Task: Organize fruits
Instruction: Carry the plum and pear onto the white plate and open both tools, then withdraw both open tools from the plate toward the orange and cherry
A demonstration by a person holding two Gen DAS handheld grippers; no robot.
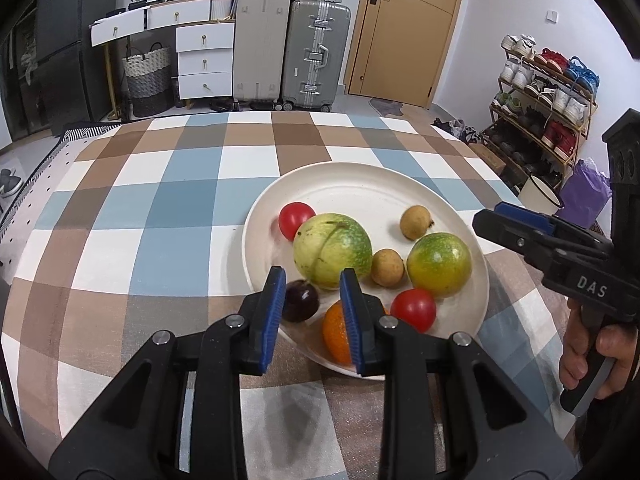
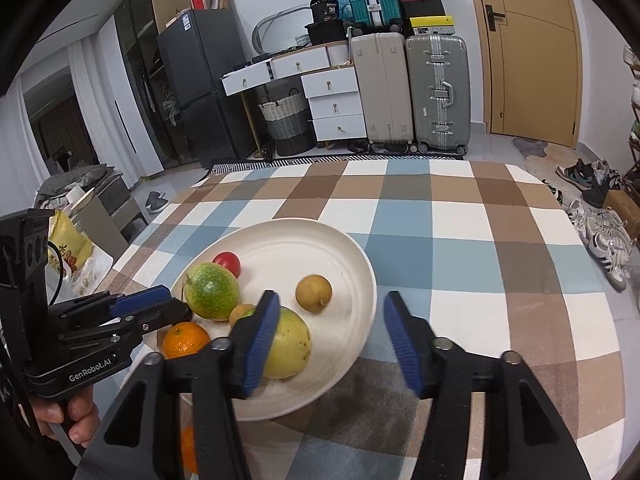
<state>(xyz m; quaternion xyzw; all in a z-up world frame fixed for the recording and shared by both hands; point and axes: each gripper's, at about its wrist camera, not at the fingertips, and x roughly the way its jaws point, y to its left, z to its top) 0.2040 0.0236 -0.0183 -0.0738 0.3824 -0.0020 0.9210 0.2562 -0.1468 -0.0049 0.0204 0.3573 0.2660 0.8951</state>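
Observation:
A white plate (image 1: 360, 184) sits on the checkered tablecloth and holds several fruits: two green-yellow round fruits (image 1: 332, 250) (image 1: 439, 264), two red tomatoes (image 1: 296, 219) (image 1: 413, 309), two small brown fruits (image 1: 416, 222) (image 1: 387, 268), a dark plum (image 1: 300, 301) and an orange (image 1: 336, 336). My left gripper (image 1: 314, 284) is open and empty, just above the plate's near rim, between the plum and the orange. My right gripper (image 2: 332, 312) is open and empty over the plate's right rim (image 2: 370, 280), its left finger beside a green-yellow fruit (image 2: 290, 342). It also shows in the left wrist view (image 1: 500, 220).
The checkered tablecloth (image 1: 160, 208) covers the table. Another orange (image 2: 188, 448) lies near the front edge, partly hidden by my right gripper. Beyond the table stand suitcases (image 1: 316, 52), white drawers (image 1: 204, 60), a woven basket (image 1: 146, 76) and a shoe rack (image 1: 540, 104).

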